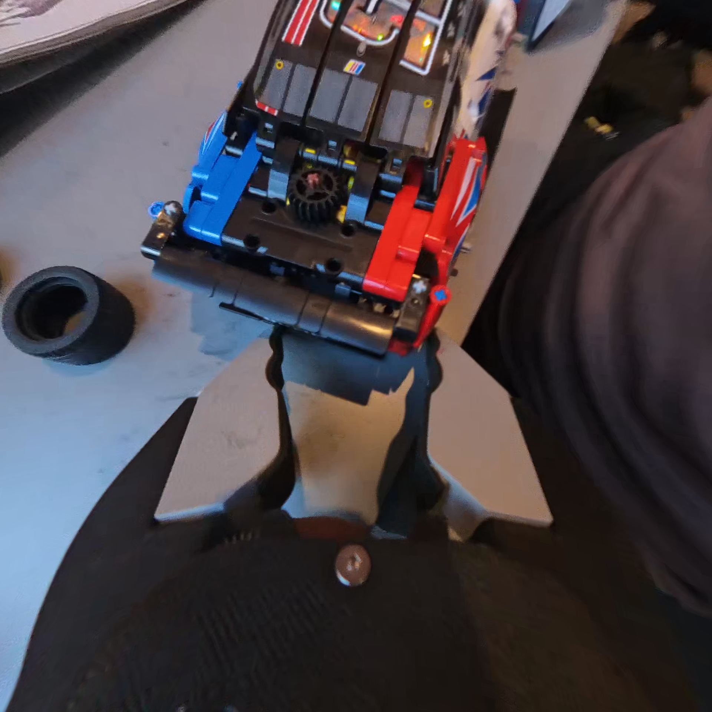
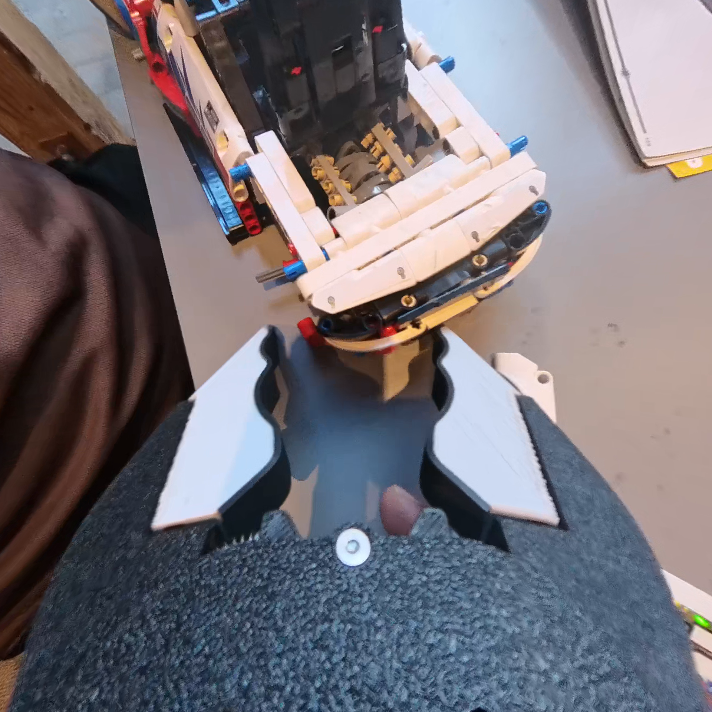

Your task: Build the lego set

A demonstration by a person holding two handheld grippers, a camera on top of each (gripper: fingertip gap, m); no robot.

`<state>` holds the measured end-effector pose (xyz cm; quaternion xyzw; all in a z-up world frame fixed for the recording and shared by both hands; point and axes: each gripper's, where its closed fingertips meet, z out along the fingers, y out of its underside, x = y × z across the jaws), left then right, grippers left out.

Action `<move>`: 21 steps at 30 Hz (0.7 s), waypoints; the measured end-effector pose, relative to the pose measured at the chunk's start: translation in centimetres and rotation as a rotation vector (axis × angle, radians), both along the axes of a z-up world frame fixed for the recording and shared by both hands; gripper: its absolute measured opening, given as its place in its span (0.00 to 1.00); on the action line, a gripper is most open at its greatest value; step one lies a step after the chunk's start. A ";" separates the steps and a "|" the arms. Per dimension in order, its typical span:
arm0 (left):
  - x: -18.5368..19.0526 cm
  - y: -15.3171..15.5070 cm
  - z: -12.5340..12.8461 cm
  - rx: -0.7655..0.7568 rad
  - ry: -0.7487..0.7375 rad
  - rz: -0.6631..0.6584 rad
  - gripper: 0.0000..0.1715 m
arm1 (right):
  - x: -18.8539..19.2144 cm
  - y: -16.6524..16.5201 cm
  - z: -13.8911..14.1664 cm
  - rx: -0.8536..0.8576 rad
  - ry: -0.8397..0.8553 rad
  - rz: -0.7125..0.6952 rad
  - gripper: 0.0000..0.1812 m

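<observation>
blur softens much of the left wrist view, and the far end of the lego car (image 1: 339, 162) runs out of the top of the frame, so its roof and stickers are hard to make out. its near end, a black bumper between a blue corner on the left and a red corner on the right, sits over the tips of the left gripper (image 1: 348, 356). those tips are partly hidden under the bumper; the jaws look narrowed around a dark part below it, but whether they truly grip it cannot be told. a loose black tyre (image 1: 67, 314) lies on the grey table (image 1: 96, 443) to the left, well apart from the car.

in the right wrist view the car's (image 2: 404, 215) white end faces the camera, its far part cut off at the top. the right gripper (image 2: 356, 346) is level and aimed at that end, jaws spread wide, holding nothing, tips just short of the lower edge. a white piece (image 2: 528, 379) peeks from behind the right finger. papers (image 2: 655, 77) lie at far right.
</observation>
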<state>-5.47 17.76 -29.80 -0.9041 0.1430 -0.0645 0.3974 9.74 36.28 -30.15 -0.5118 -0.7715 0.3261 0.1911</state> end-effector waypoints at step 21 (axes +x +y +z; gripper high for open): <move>-3.7 2.4 3.7 -0.003 -0.228 0.106 0.31 | -2.1 1.6 1.9 0.151 -0.047 -0.079 0.38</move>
